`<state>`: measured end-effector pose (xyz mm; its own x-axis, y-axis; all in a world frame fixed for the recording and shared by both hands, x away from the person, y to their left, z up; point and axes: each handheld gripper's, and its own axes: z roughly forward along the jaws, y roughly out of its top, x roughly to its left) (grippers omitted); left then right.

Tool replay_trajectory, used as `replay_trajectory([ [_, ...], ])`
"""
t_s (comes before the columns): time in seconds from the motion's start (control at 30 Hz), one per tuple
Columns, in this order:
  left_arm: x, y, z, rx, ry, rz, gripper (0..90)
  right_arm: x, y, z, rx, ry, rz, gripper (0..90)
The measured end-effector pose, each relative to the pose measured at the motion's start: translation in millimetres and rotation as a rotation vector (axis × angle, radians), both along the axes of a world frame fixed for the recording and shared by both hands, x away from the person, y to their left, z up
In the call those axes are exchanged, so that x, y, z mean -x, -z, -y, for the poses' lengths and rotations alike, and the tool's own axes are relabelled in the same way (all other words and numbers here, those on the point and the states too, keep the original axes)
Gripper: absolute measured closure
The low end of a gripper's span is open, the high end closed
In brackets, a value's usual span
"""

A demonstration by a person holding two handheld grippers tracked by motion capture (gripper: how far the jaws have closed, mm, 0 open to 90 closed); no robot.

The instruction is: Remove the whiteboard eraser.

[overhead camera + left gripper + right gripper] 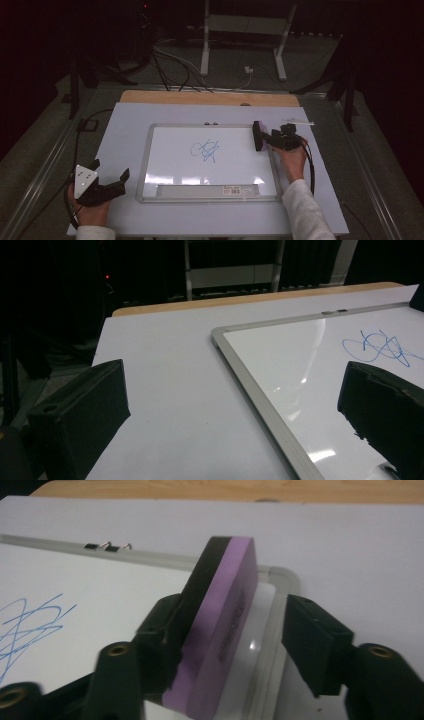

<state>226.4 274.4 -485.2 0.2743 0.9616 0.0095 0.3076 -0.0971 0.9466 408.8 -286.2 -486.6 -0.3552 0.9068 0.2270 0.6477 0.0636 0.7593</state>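
Right gripper (235, 645) straddling purple foam eraser with black felt face (220, 630) at white whiteboard (175, 170) far right corner; one pad touching, other standing off, so eraser risking tipping or slipping. Left gripper (111, 175) resting spread, empty.

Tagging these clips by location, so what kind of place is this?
Probably a lab or recording room, not a home: a table with a whiteboard stands on grey carpet, cables trail over the floor behind it, and a bare metal stand sits in a dark, unlit background.
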Motion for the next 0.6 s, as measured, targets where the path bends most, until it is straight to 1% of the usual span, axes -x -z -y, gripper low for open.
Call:
replay_trajectory([
  [0.17, 0.3, -0.3, 0.8, -0.001, -0.001, 0.004, 0.8, -1.3, 1.4, 0.0, -0.031, -0.007, -0.018, 48.2],
  [0.33, 0.2, -0.1, 1.2, -0.004, 0.001, 0.002, 0.8, -2.1, 2.7, 0.7, -0.060, -0.010, -0.035, 48.6],
  [0.47, 0.4, -0.2, 1.4, -0.005, 0.000, 0.001, 0.8, -3.3, 4.1, -4.7, -0.077, -0.025, -0.045, 45.4],
  [0.57, 0.6, -0.4, 0.9, -0.004, -0.002, 0.005, 0.8, -5.3, 5.9, -10.1, -0.077, -0.028, -0.056, 39.7],
  [0.6, 0.6, -0.4, 0.6, -0.003, -0.001, 0.005, 0.8, -5.7, 6.4, -11.2, -0.083, -0.028, -0.066, 38.1],
])
